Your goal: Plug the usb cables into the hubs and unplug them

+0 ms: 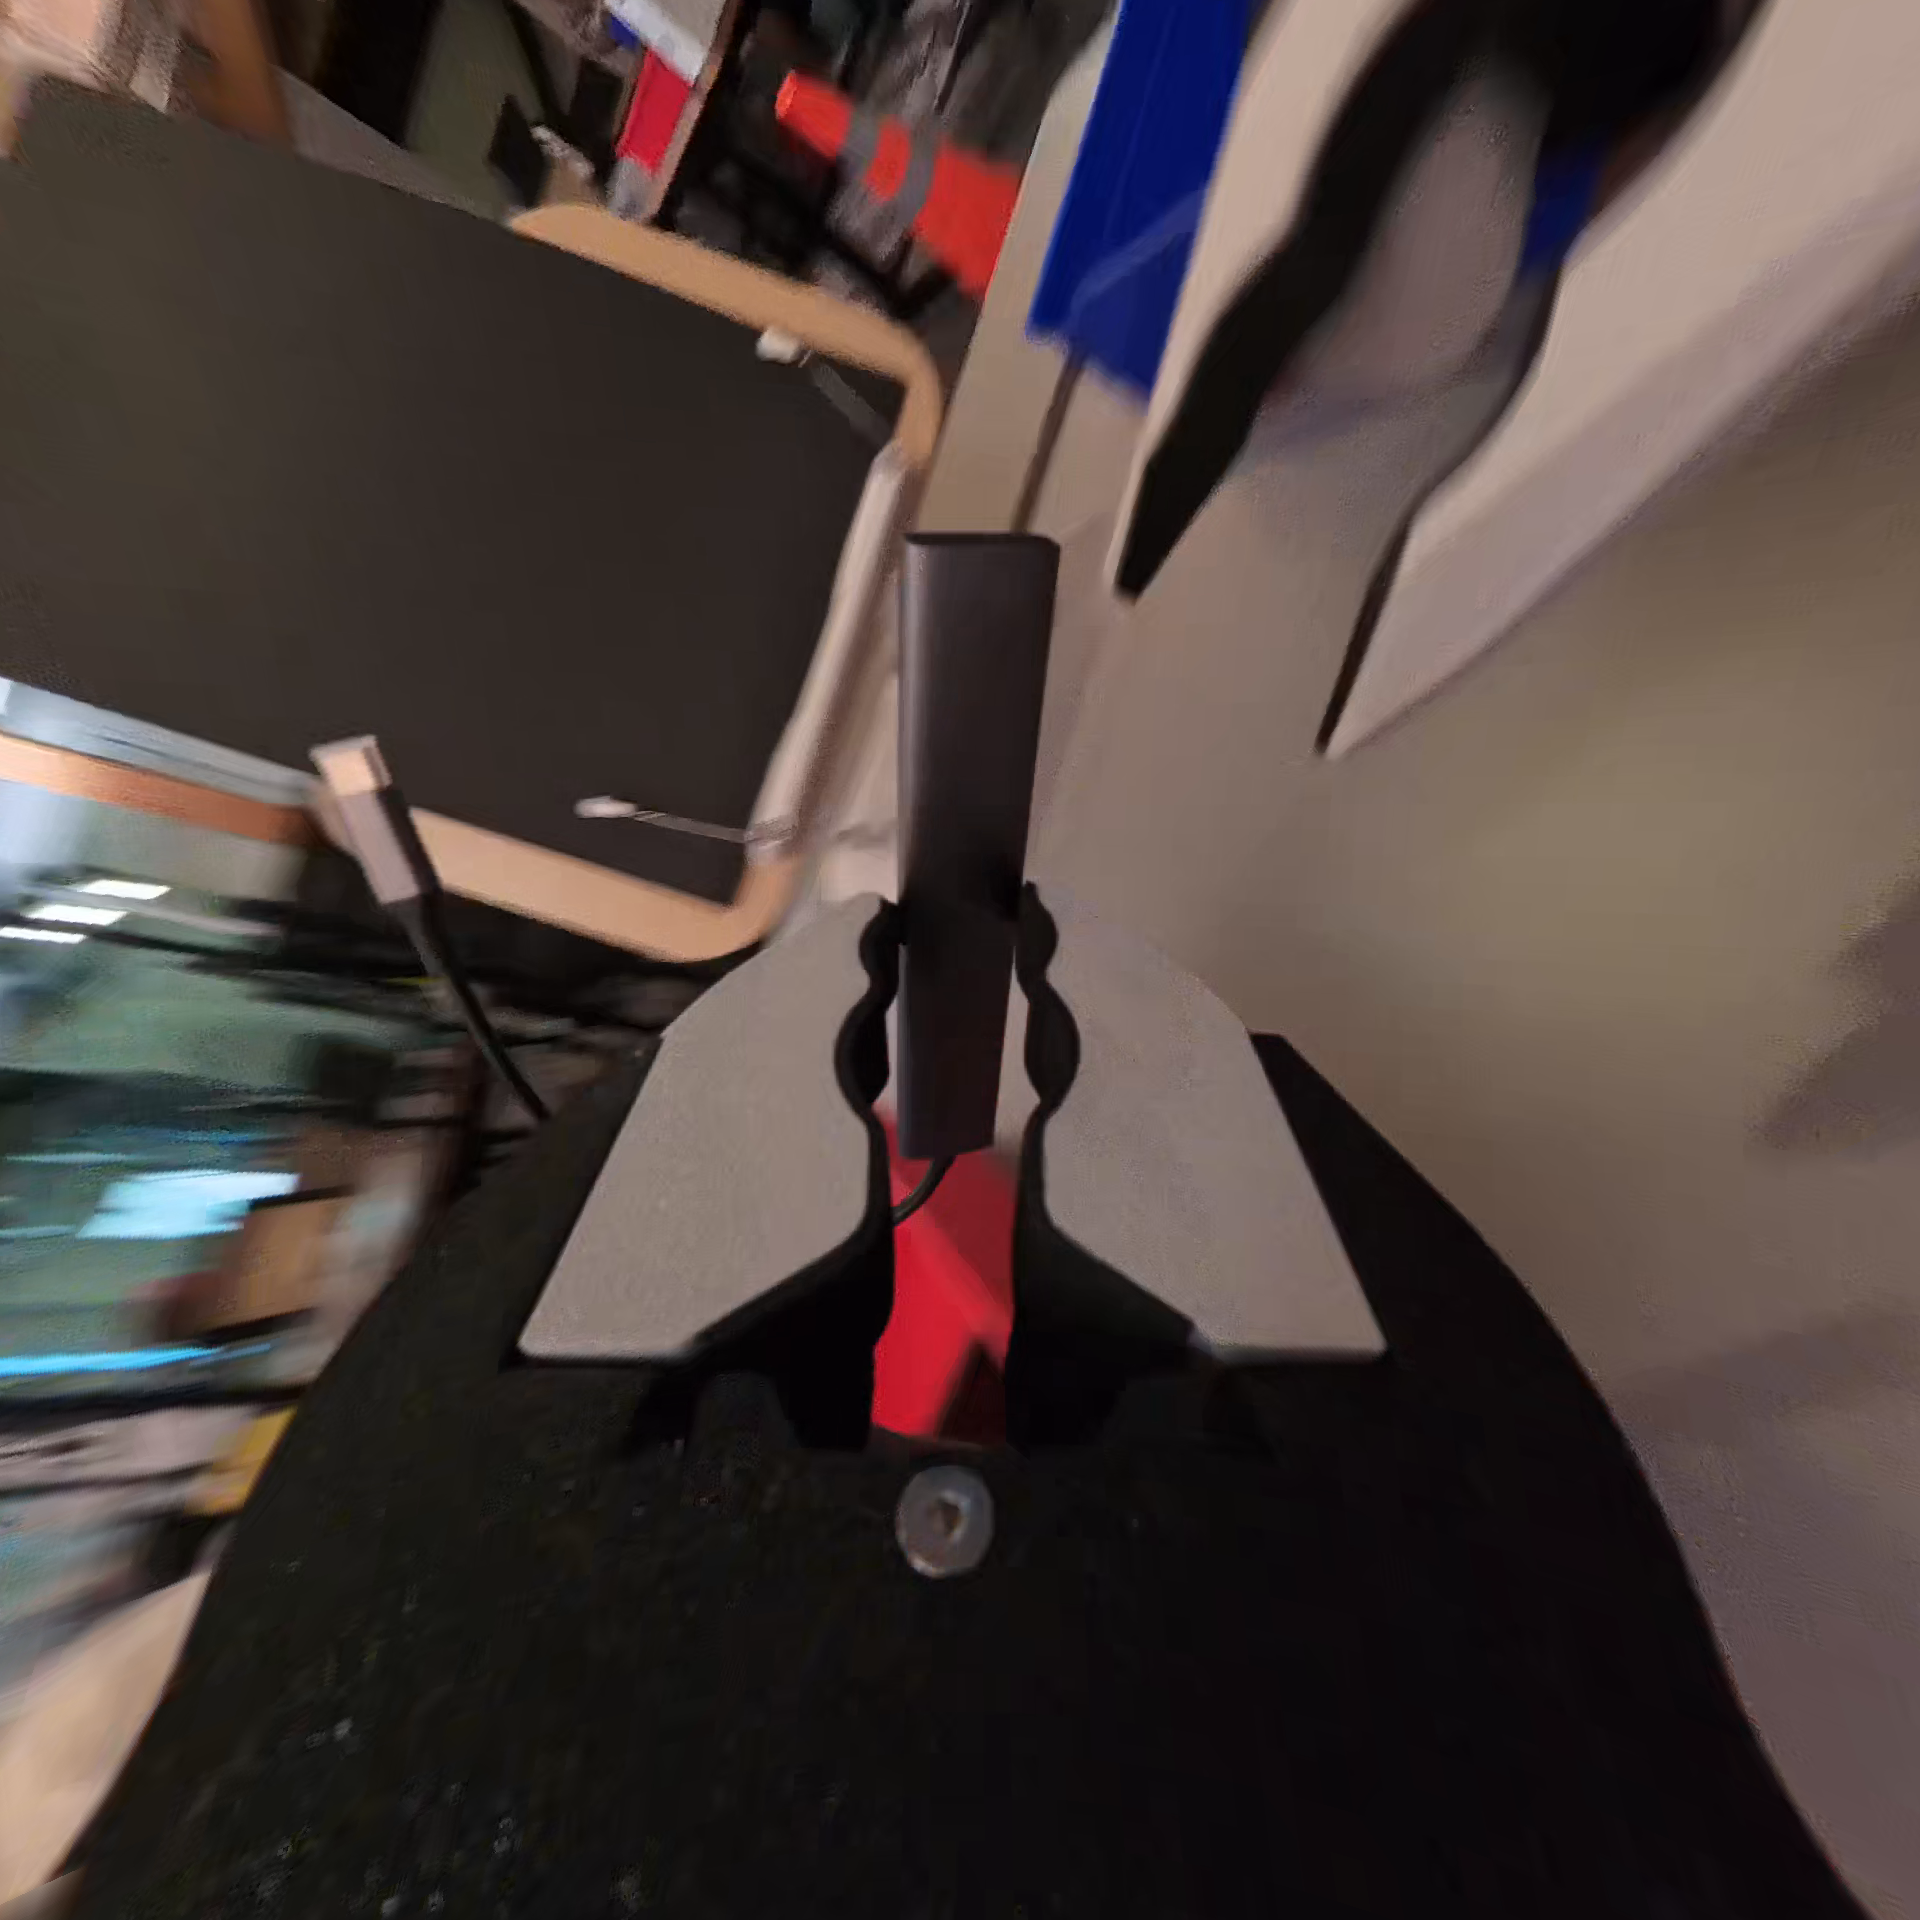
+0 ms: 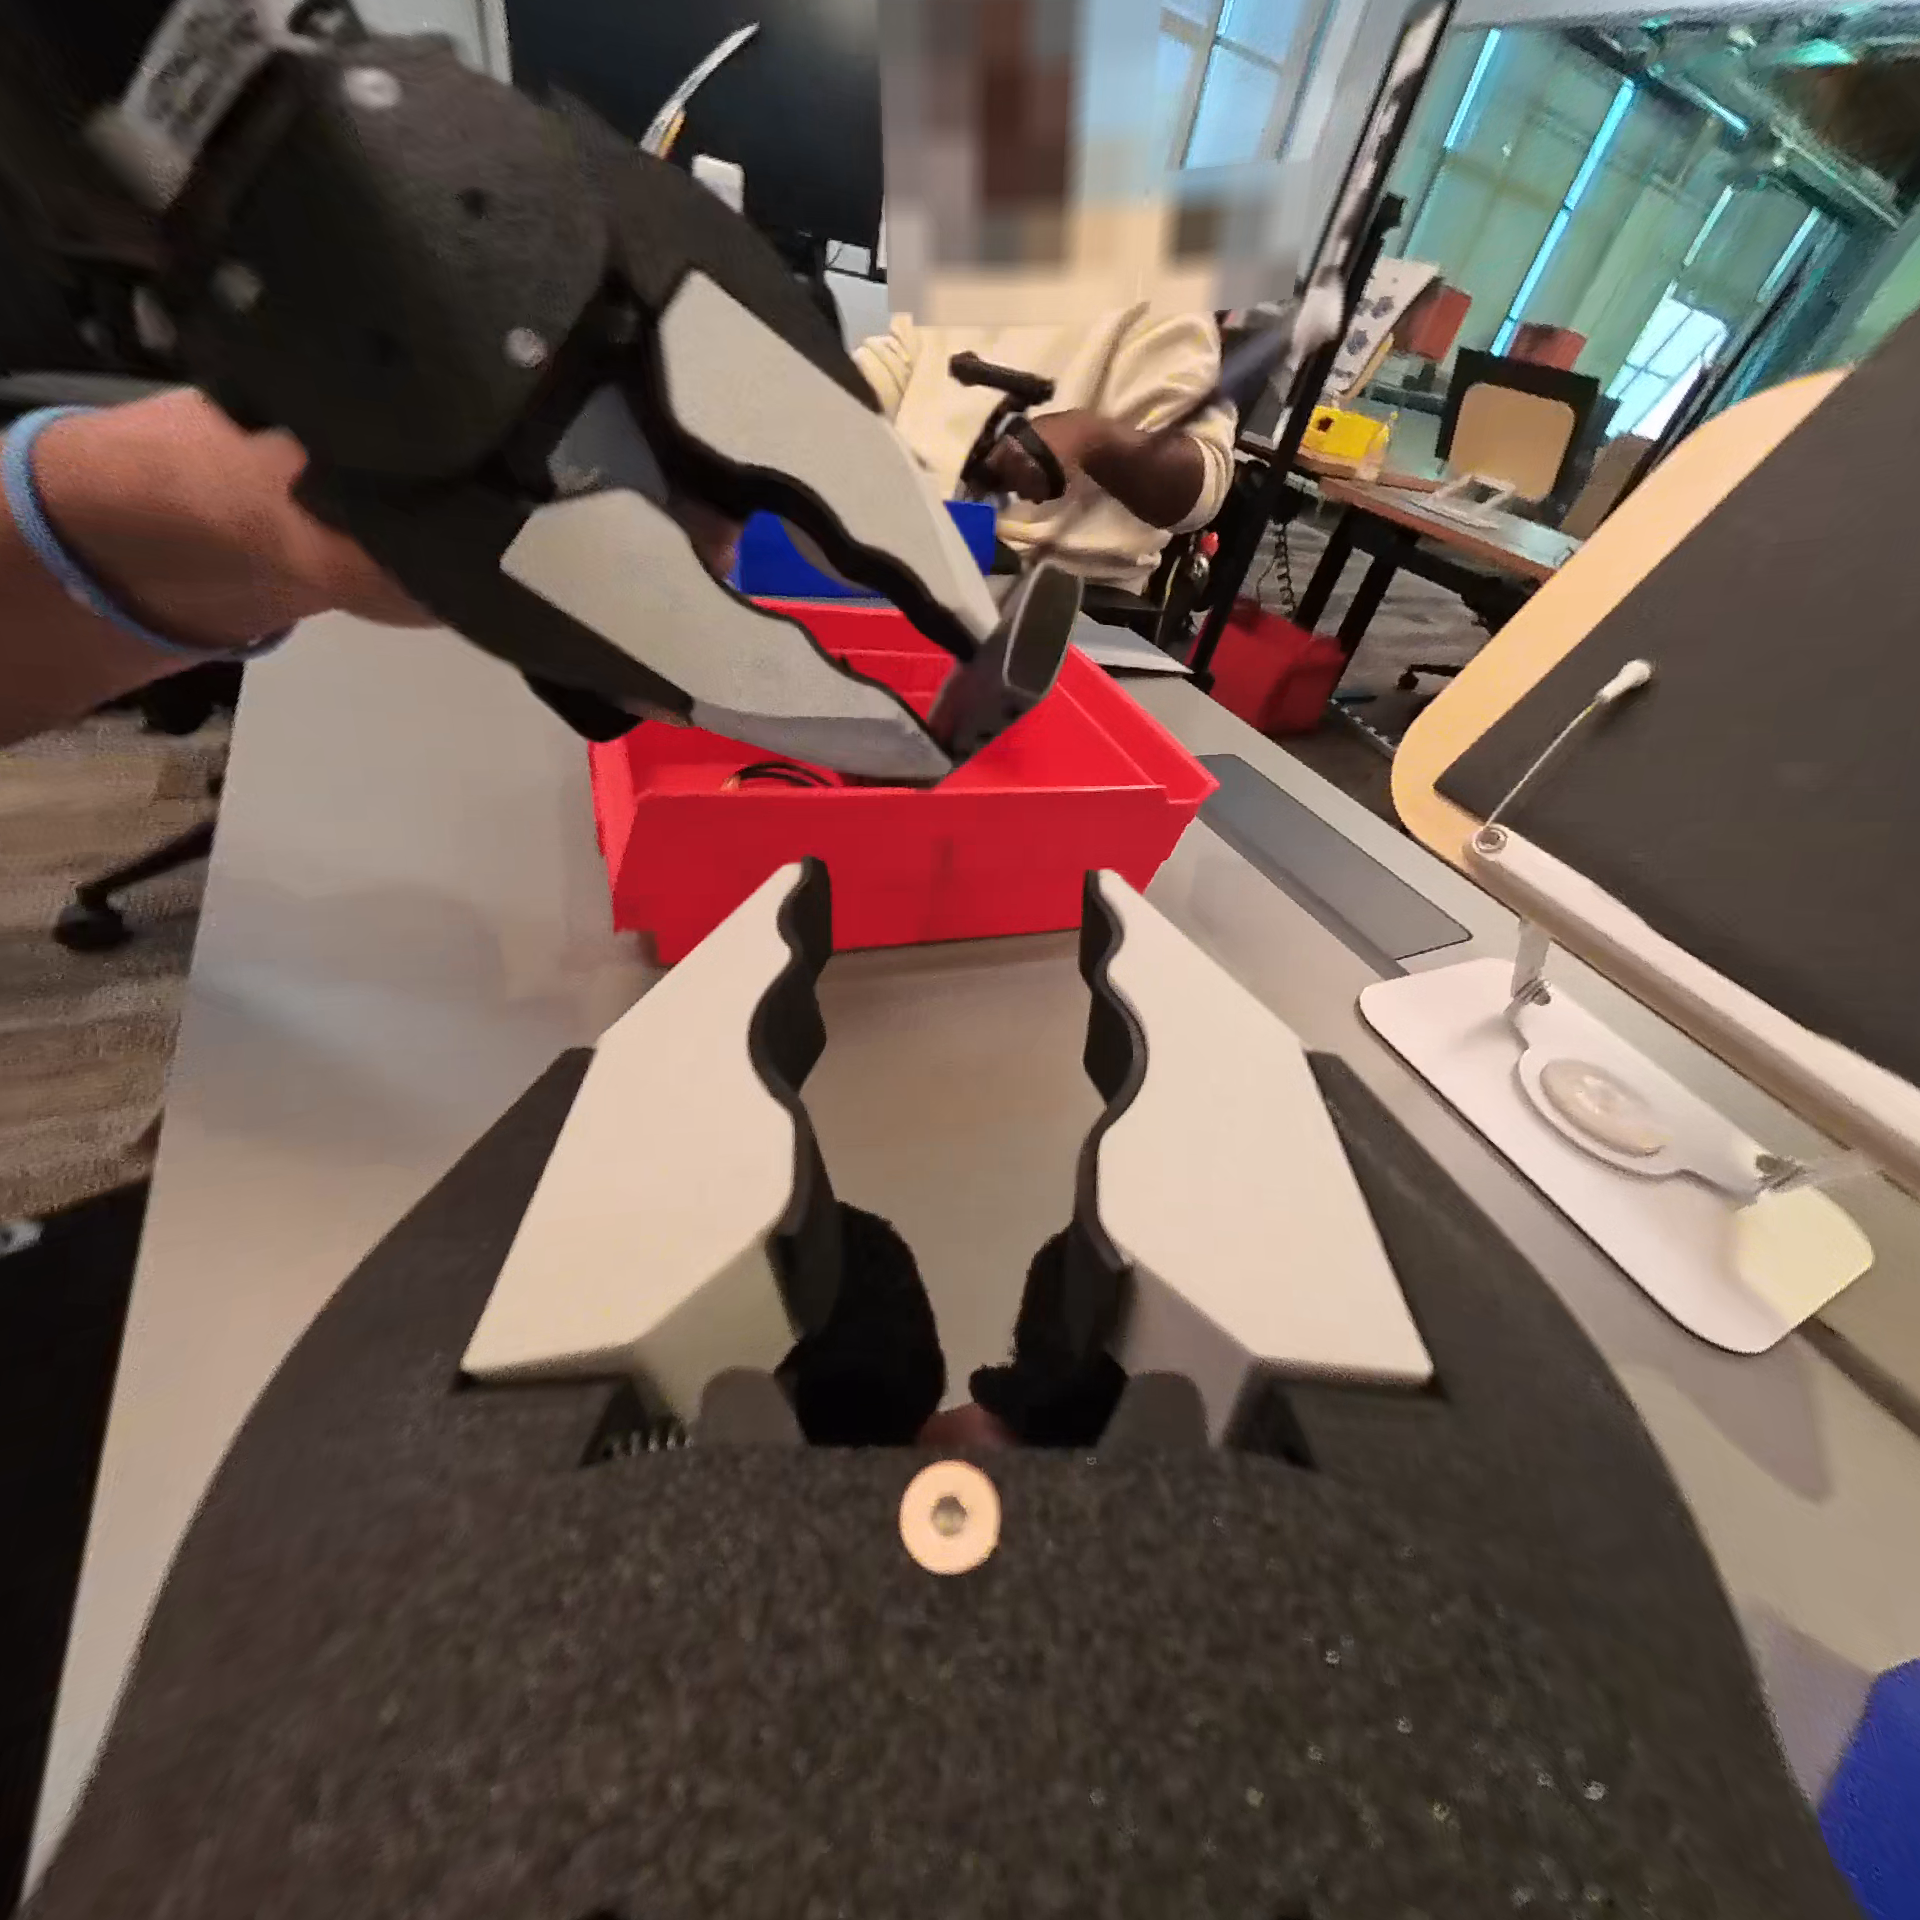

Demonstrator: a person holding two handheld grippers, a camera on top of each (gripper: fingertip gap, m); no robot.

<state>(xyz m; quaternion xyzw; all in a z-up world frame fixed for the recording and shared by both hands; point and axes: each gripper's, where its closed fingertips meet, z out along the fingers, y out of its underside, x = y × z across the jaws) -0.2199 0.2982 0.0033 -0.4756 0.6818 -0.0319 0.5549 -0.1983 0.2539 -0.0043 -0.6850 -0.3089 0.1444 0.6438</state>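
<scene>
The left gripper (image 1: pixel 961 914) pinches a slim dark-grey hub (image 1: pixel 971 790) by its lower half, holding it in the air above the red bin (image 2: pixel 904 842) on the pale table (image 2: pixel 343 831), while the hub's thin black cable loops away to a loose metal plug (image 1: pixel 364 821). The right gripper (image 2: pixel 951 935) hovers just short of the bin's near wall with its fingers spread and nothing between them, bare tabletop below it and a black, wood-edged divider panel (image 2: pixel 1714 665) closing off its right side. No legible writing shows on the hub or bin.
</scene>
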